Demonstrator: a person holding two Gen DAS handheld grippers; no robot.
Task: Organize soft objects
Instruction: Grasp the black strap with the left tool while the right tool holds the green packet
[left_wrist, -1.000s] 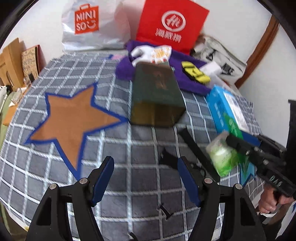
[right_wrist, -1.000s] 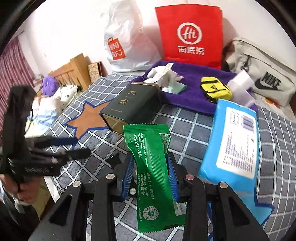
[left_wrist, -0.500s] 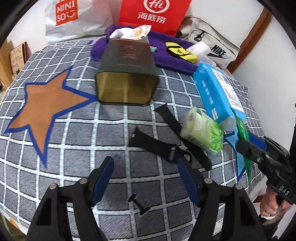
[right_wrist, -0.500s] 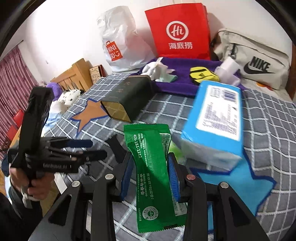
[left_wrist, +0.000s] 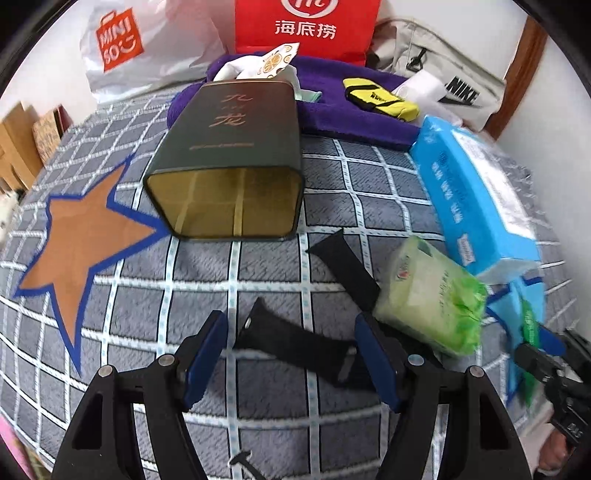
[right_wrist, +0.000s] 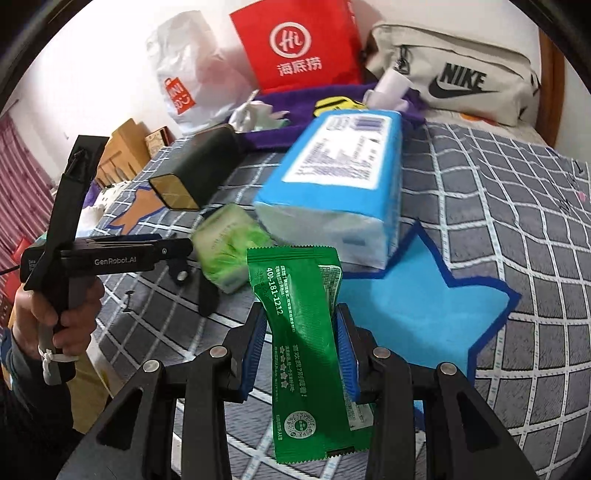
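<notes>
My right gripper (right_wrist: 300, 325) is shut on a green sachet (right_wrist: 306, 332) and holds it upright above the checked blanket (right_wrist: 480, 192). My left gripper (left_wrist: 290, 347) is open, its fingers either side of a black strap (left_wrist: 291, 341) lying on the blanket. A pale green tissue pack (left_wrist: 432, 295) lies just right of the left gripper and also shows in the right wrist view (right_wrist: 225, 247). A blue wipes pack (left_wrist: 476, 195) lies behind it. A dark green tin (left_wrist: 229, 162) lies on its side, open end toward me.
A purple towel (left_wrist: 351, 118) at the back holds a yellow pouch (left_wrist: 380, 98) and white packets. A red bag (left_wrist: 306, 26), a white Miniso bag (left_wrist: 122, 40) and a Nike bag (right_wrist: 454, 81) stand against the wall. A second strap (left_wrist: 347, 266) lies by the tissue pack.
My left gripper has moved forward and down over the black strap. My right gripper, still holding the sachet, has swung right, nearer the blue wipes pack.
</notes>
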